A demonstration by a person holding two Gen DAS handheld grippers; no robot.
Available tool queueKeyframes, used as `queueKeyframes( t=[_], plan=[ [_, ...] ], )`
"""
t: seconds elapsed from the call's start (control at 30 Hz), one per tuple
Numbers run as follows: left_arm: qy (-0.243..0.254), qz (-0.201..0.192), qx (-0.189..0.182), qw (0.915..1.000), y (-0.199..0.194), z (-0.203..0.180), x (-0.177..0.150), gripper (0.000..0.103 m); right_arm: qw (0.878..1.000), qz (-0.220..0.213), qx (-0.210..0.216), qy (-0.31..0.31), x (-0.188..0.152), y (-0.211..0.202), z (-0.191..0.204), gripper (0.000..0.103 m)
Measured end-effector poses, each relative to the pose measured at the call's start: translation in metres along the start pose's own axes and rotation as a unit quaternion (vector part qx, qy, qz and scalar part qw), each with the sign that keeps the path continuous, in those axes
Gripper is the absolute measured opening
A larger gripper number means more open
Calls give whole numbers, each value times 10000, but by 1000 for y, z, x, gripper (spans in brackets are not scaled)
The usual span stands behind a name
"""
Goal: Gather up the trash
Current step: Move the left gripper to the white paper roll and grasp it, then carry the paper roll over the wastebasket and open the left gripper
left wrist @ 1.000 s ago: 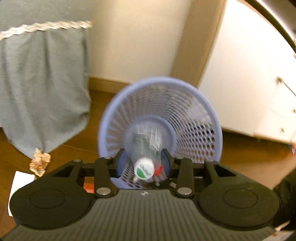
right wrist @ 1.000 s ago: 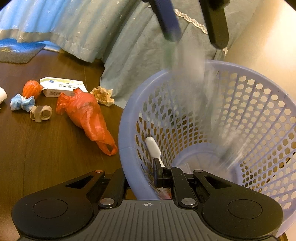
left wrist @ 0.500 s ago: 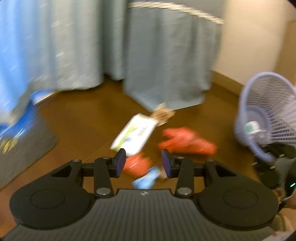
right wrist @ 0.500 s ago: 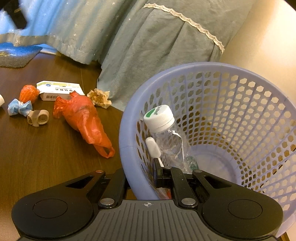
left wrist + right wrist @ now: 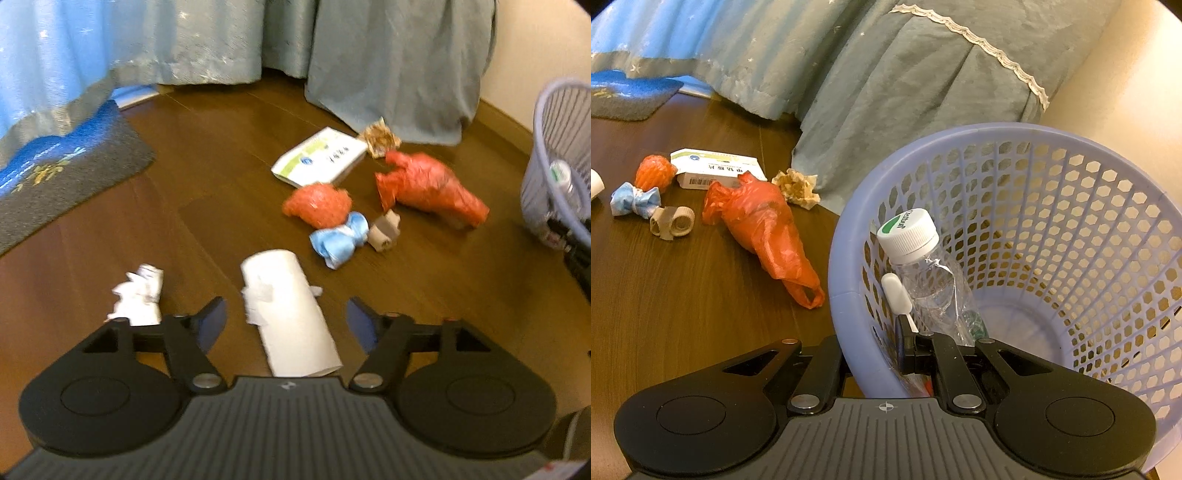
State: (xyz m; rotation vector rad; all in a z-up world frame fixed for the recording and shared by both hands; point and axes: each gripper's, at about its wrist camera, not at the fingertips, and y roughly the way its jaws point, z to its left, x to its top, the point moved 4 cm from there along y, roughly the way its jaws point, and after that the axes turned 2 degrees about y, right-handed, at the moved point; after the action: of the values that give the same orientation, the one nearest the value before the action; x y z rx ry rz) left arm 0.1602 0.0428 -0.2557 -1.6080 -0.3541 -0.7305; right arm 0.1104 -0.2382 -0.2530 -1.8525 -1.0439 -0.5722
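My left gripper point(image 5: 286, 317) hangs low over the wooden floor, its jaws opening. A white paper roll point(image 5: 288, 295) lies between the blue pads, which do not touch it. Left of it lies a crumpled white paper point(image 5: 138, 295). Further off lie a blue wad point(image 5: 340, 236), an orange net ball point(image 5: 317, 205), an orange plastic bag point(image 5: 428, 188), a card tube piece point(image 5: 386, 230) and a white box point(image 5: 321, 157). My right gripper point(image 5: 871, 354) is shut on the rim of the lilac basket point(image 5: 997, 133), which is tilted and holds a clear bottle point(image 5: 923, 266).
A blue-grey mat point(image 5: 55, 173) lies on the floor at the left. Grey-blue curtains point(image 5: 399, 62) hang to the floor behind the litter, with a crumpled brown paper point(image 5: 380, 138) at their hem. The basket point(image 5: 546, 147) stands at the right edge of the left wrist view.
The left gripper let the bottle drop into the basket, swung left and down to the floor litter, and widened its jaws around the white roll. The right gripper kept still on the basket.
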Motion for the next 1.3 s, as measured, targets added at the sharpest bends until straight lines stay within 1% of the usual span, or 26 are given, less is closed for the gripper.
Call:
queueKeyframes(
  t=[0.1,0.17,0.23,0.33,0.37,0.53,0.6,0.67,0.97,1.03,1.07,1.3],
  plan=[
    [216,89,103,9997,18,-15,-5,75,10000,-3,2,-21,0,0,1,6],
    [327,203,210,9990,29,-21,-8,75,10000,-8,10,-47,-1,0,1,6],
    [443,319,395,9977,38,-22,-9,75,10000,-13,18,-70,-2,0,2,6],
    [544,469,504,9961,45,-19,-12,74,10000,-22,23,-74,-3,0,2,6],
    [567,505,495,9959,46,-17,-13,71,10000,-21,25,-70,-3,0,2,6],
    [668,510,475,9953,43,-1,-17,63,10000,-30,36,-32,-2,0,0,6],
    [565,538,432,9960,44,6,-19,58,10000,-28,36,-35,-2,0,0,6],
    [496,576,379,9964,45,9,-20,51,10000,-27,37,-45,-2,0,0,6],
    [486,510,381,9968,48,13,-17,49,10000,-23,36,-62,-2,0,1,6],
    [552,507,356,9966,48,12,-16,45,10000,-23,38,-76,-2,0,1,6],
    [590,504,358,9963,47,11,-16,45,10000,-23,37,-79,-3,0,2,6],
    [659,398,173,9969,37,7,-9,43,10000,-23,38,-80,-3,0,2,6]
  ],
)
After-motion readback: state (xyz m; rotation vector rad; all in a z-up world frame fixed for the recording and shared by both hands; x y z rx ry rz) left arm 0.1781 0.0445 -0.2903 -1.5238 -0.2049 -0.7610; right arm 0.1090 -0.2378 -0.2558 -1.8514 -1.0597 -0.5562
